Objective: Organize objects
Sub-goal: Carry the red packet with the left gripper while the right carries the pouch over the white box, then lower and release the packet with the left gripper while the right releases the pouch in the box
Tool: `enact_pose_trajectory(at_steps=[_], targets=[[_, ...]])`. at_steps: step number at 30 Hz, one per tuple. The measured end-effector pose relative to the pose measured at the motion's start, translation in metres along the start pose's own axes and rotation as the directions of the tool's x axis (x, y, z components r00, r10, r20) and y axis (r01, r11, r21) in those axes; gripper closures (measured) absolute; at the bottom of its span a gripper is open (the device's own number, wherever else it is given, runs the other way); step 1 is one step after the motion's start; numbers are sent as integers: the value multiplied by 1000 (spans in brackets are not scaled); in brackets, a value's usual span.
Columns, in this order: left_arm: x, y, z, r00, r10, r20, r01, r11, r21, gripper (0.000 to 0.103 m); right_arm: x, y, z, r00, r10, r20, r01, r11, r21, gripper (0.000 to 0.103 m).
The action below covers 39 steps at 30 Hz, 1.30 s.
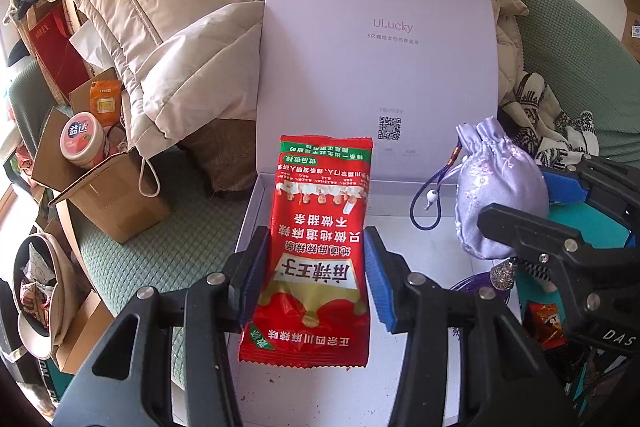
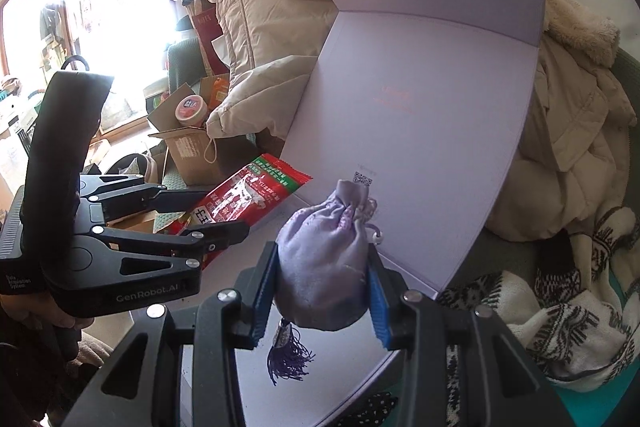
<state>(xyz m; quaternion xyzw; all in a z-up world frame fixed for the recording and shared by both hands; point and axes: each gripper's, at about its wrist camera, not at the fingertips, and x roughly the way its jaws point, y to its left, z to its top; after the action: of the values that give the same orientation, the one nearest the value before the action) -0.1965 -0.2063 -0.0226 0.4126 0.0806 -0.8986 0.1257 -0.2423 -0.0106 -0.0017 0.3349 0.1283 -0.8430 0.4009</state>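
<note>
My left gripper (image 1: 312, 275) is shut on a red snack packet (image 1: 316, 227) with Chinese print, held above the open tray of a pale lilac gift box (image 1: 420, 239). The box lid (image 1: 380, 27) stands upright behind it. My right gripper (image 2: 320, 279) is shut on a lilac satin drawstring pouch (image 2: 320, 259) with a purple tassel (image 2: 290, 359) hanging under it, also over the tray (image 2: 352, 355). In the left wrist view the pouch (image 1: 492, 187) hangs to the right of the packet. In the right wrist view the packet (image 2: 248, 195) and left gripper (image 2: 218, 231) sit to the left.
A beige padded coat (image 1: 160, 7) lies behind the box on a green sofa (image 1: 160, 247). A cardboard box (image 1: 100, 187) with a pink-lidded jar (image 1: 82, 139) stands left. A patterned knit blanket (image 2: 560, 307) lies right. A small dark red wrapper (image 1: 546, 323) lies by the tray.
</note>
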Motion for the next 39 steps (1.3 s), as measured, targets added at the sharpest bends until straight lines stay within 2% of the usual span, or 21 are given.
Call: enact_pose_trajectory(at_steps=[12,22,37,39], targets=[[52,15,19,1000,4,-19,-4,1000,3,59,40,-12,11,1000,-24,-15,24,1000,3,62],[84,22,16,998,-16,-64,15,1000,-10,59,66,-15,10,998,-10,-54,11,1000,8,62],[107,24,6,994,-23,-103,22,1000,-13,58,77,-15,6,996,1,-89,-1,1000,9,60],[108,25,5,994,-21,-107,19,1000,-16,56,79,-15,8,995,-12,-100,13,1000,5,56]])
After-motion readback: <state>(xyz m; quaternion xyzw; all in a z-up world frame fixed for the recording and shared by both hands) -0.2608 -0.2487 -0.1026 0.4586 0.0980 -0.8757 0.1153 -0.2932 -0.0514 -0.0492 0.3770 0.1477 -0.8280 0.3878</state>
